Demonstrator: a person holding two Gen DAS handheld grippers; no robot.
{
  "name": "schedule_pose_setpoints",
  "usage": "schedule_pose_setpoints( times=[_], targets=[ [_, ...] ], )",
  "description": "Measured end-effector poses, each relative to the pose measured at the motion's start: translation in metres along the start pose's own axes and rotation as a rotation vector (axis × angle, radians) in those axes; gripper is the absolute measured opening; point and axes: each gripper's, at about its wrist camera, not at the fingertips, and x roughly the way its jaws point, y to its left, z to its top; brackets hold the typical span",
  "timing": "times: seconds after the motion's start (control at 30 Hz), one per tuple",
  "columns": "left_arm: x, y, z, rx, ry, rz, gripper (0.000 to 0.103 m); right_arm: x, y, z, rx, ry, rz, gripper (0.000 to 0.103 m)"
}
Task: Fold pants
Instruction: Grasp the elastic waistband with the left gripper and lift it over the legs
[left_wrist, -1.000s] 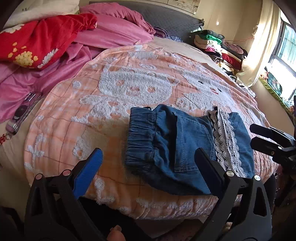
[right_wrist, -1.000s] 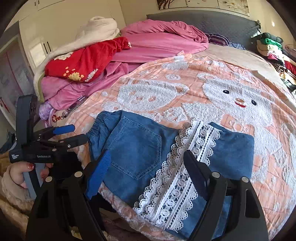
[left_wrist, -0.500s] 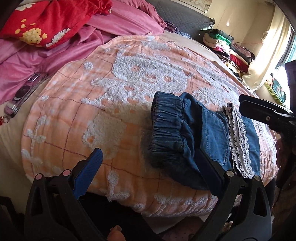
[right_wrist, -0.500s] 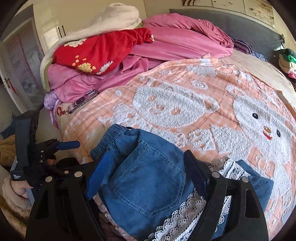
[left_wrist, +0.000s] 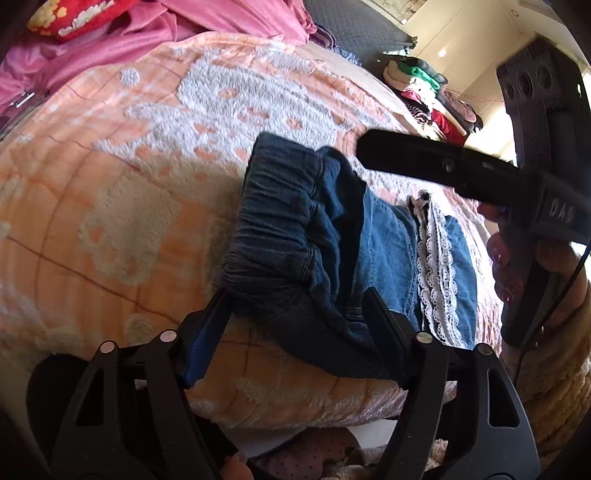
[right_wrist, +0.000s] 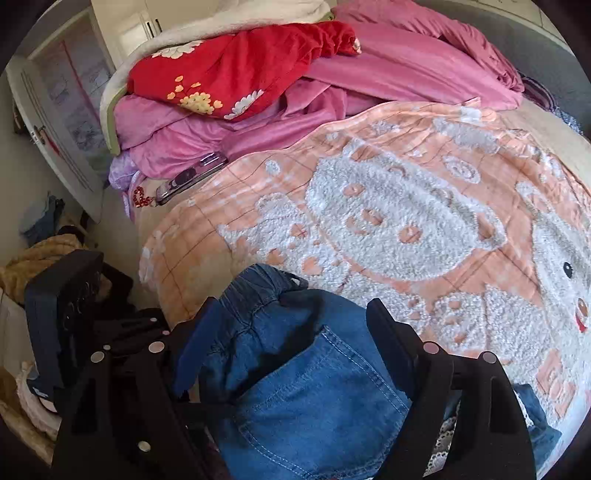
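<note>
Folded blue denim pants (left_wrist: 295, 236) with an elastic waistband and a white lace trim (left_wrist: 436, 258) lie on the peach bear blanket (left_wrist: 110, 184), near the bed's front edge. My left gripper (left_wrist: 295, 295) is low at the waistband's near corner. Its jaws are closing with that bunched denim between them, and a wide gap remains. My right gripper (right_wrist: 291, 302) hovers open over the back pocket end of the pants (right_wrist: 314, 387). In the left wrist view one of its fingers (left_wrist: 424, 162) reaches over the pants from the right, held by a hand (left_wrist: 517, 266).
A red flowered cloth (right_wrist: 240, 70) and pink bedding (right_wrist: 406, 66) are heaped at the bed's far left. A phone with a red charm (right_wrist: 192, 175) lies beside the blanket (right_wrist: 406, 221). Stacked clothes (left_wrist: 424, 85) sit at the far right. The bed edge drops off just below the pants.
My left gripper has sunk toward the waistband and its jaws have narrowed around the near corner. My right gripper has swept left over the pants toward the waistband end.
</note>
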Motion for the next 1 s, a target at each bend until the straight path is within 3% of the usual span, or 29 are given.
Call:
schedule_pose_setpoints(
  times=[0.33, 0.53, 0.57, 0.63, 0.8, 0.9, 1.0],
  targets=[
    [0.014, 0.003, -0.003, -0.007, 0.018, 0.013, 0.065, 0.052, 0.006, 0.015, -0.091, 0.148, 0.06, 0.08],
    [0.015, 0.005, -0.005, -0.013, 0.017, 0.0, 0.065, 0.073, 0.002, 0.019, -0.115, 0.199, 0.149, 0.08],
    [0.015, 0.005, -0.005, -0.016, 0.017, -0.003, 0.065, 0.077, 0.001, 0.018, -0.113, 0.21, 0.166, 0.079],
    [0.017, 0.005, -0.003, -0.012, 0.015, -0.011, 0.066, 0.084, 0.0, 0.015, -0.112, 0.228, 0.209, 0.064],
    [0.012, 0.003, -0.004, -0.006, 0.007, -0.013, 0.068, 0.065, -0.011, 0.011, -0.058, 0.168, 0.265, 0.042],
    [0.005, -0.002, -0.006, -0.028, 0.0, -0.042, 0.076, 0.039, -0.019, 0.007, -0.018, 0.102, 0.322, 0.04],
    [-0.002, -0.011, -0.008, -0.02, -0.008, -0.059, 0.076, 0.014, -0.024, 0.001, 0.007, 0.039, 0.368, 0.04]
  ],
)
